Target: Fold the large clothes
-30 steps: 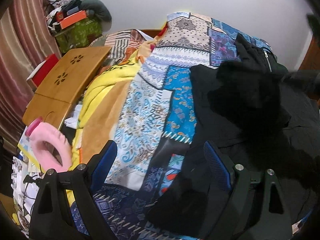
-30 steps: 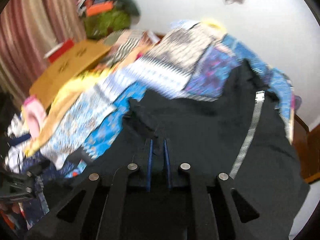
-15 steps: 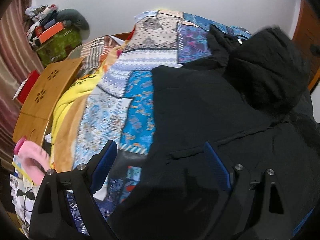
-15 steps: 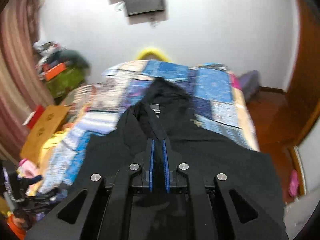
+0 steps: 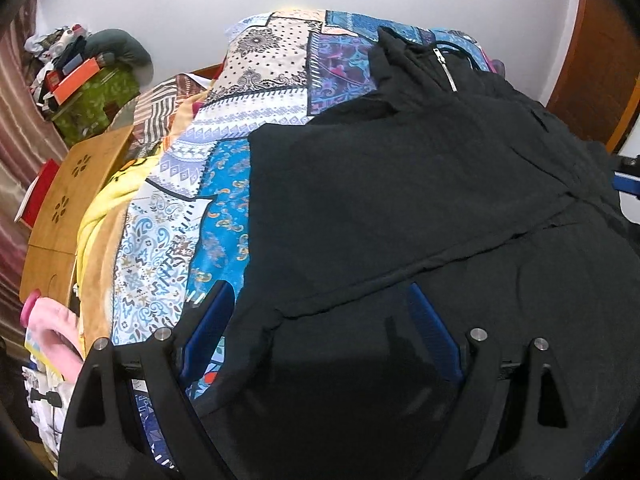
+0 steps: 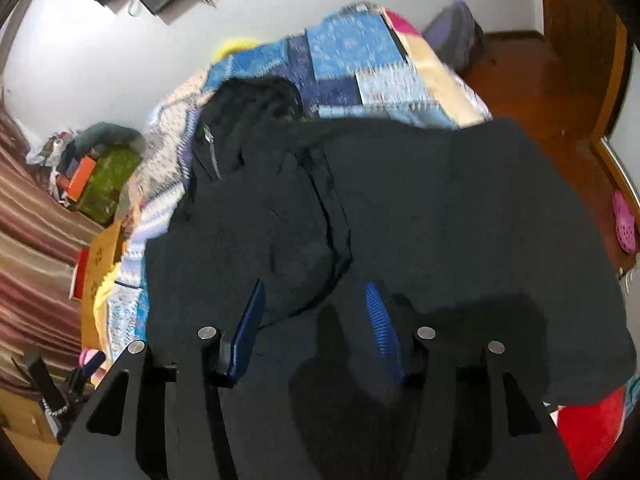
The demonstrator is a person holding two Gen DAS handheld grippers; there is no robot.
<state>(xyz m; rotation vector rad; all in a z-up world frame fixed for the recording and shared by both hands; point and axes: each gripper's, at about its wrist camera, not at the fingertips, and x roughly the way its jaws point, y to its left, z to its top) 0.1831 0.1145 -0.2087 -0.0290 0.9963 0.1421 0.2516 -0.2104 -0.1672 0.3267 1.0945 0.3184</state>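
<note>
Our right gripper (image 6: 316, 320) has just been opening: its blue pads (image 6: 250, 320) stand apart over the black jacket (image 6: 440, 208), with cloth lying below the gap but pinched by neither pad. Our left gripper (image 5: 320, 328) is spread wide, hovering above the jacket (image 5: 400, 200), its left pad out over the jacket's edge. The jacket lies spread flat on the patchwork bedspread (image 5: 224, 184), collar and zipper (image 5: 444, 68) toward twelve o'clock in the left view. At nine o'clock there sits a wooden lap table (image 5: 68, 200), and a green box (image 5: 96, 100) at ten. A pink shoe (image 6: 624, 220) lies at three o'clock in the right view.
</note>
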